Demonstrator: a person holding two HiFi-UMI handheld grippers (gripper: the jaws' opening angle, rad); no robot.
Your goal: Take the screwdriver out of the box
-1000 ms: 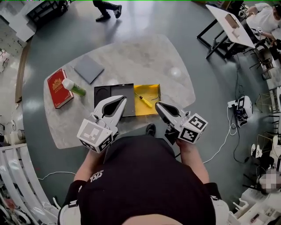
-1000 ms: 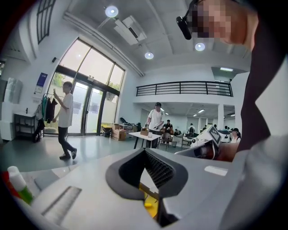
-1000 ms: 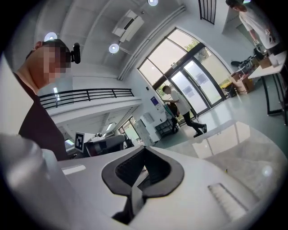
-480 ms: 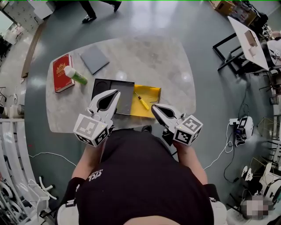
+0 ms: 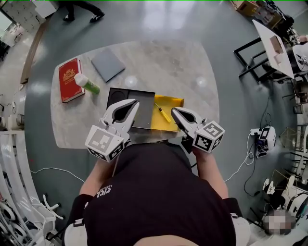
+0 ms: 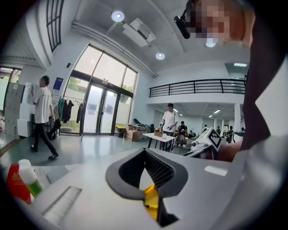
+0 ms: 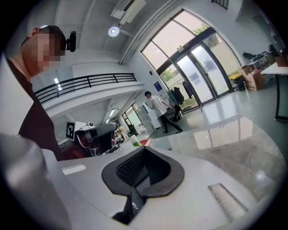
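A yellow-handled screwdriver (image 5: 162, 113) lies in the open yellow box (image 5: 175, 103) on the marble table (image 5: 159, 62). The box's black lid part (image 5: 139, 98) lies flat on its left. My left gripper (image 5: 135, 103) hovers over the black part's near edge, jaws shut and empty. My right gripper (image 5: 174, 111) is shut with nothing in it, over the yellow box's near right corner, just right of the screwdriver. In the left gripper view the shut jaws of the left gripper (image 6: 145, 152) show a sliver of the yellow box (image 6: 152, 200) below them. The right gripper (image 7: 144, 150) points across the table.
A red book (image 5: 70, 86), a green bottle with a white cap (image 5: 86, 84) and a grey pad (image 5: 108, 65) lie on the table's far left. The person's body stands at the near edge. Someone walks on the floor at the far left (image 5: 79, 12). Other tables (image 5: 274, 43) stand at right.
Both grippers have sunk a little and come closer to the box; the right one now hangs over the yellow box's near corner. The walker behind has moved left.
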